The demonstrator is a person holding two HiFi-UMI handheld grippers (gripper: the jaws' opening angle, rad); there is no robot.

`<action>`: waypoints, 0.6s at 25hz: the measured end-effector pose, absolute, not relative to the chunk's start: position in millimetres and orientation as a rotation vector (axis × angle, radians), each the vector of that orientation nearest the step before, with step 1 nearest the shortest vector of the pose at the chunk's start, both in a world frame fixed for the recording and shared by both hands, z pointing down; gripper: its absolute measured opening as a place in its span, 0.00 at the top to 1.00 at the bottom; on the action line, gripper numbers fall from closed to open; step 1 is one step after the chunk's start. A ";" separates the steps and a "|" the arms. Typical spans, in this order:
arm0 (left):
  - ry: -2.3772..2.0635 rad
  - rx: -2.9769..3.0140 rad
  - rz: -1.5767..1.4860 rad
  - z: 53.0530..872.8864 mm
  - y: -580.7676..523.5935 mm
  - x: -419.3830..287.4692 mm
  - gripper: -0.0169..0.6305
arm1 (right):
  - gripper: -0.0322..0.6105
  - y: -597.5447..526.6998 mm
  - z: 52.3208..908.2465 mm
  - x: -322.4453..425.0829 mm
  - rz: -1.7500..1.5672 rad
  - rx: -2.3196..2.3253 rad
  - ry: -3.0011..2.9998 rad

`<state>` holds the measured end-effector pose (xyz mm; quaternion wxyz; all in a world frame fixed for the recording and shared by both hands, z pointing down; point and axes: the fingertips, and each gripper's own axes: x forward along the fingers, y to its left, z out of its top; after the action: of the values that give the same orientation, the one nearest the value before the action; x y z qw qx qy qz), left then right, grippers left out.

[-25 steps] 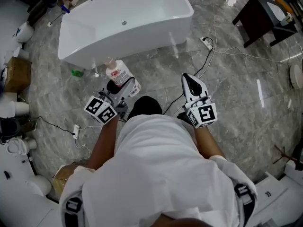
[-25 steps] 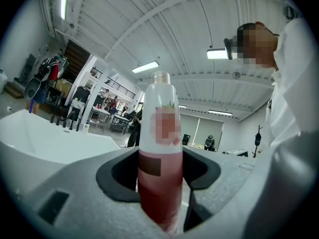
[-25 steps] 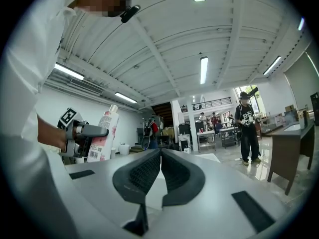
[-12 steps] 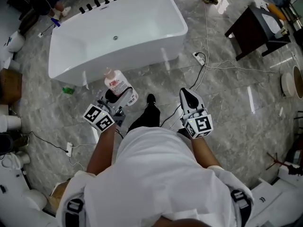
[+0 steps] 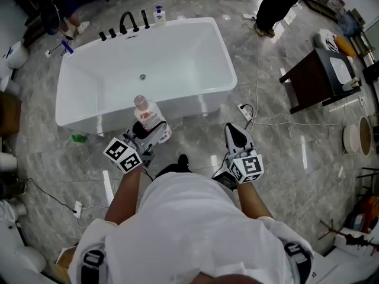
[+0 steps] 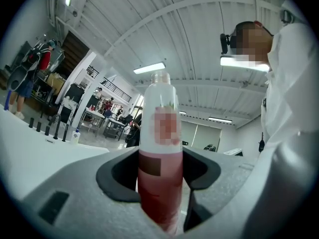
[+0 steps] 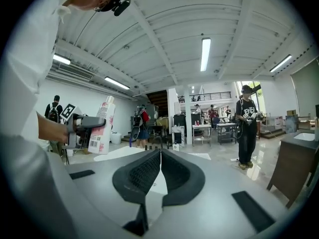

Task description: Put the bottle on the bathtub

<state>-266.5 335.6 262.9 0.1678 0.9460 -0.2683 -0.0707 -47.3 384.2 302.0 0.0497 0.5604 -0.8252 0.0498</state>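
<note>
Left gripper (image 5: 153, 130) clamped on pink-liquid bottle (image 5: 146, 112) low on body, upright, near bathtub (image 5: 228, 64). Right gripper (image 5: 235, 134) closed, empty. Bottle likely stiff, slick plastic, bottom-heavy: keep low grip.

Location type: large indoor workshop or test hall, not a home bathroom.

- A freestanding bathtub (image 5: 195, 99) stands on an open grey marble-pattern floor (image 5: 284, 152), upper centre of the head view.
- Loose cables (image 5: 257, 52) and a power strip (image 5: 243, 109) lie on it.
- Ribbed metal ceiling (image 7: 164, 39) with a tube light (image 7: 205, 54).
- Work tables (image 7: 219, 131) and a standing person (image 7: 246, 126) at right centre of the right gripper view.
</note>
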 end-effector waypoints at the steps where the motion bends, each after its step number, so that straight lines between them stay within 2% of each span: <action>1: -0.761 2.699 -0.206 259.9 320.0 -267.9 0.62 | 0.93 366.6 299.3 -49.6 0.151 1.706 -2.516; 6: -0.772 2.706 -0.224 257.7 255.5 -264.5 0.62 | 0.93 303.9 289.0 -49.4 0.145 1.692 -2.536; 15: -0.717 2.625 -0.242 274.8 192.0 -243.2 0.62 | 0.93 256.0 278.6 -15.1 0.102 1.781 -2.457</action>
<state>-243.2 192.0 274.8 0.2035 0.9408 -0.2569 -0.0866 -15.1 256.0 278.6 0.0529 0.5858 -0.8081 0.0335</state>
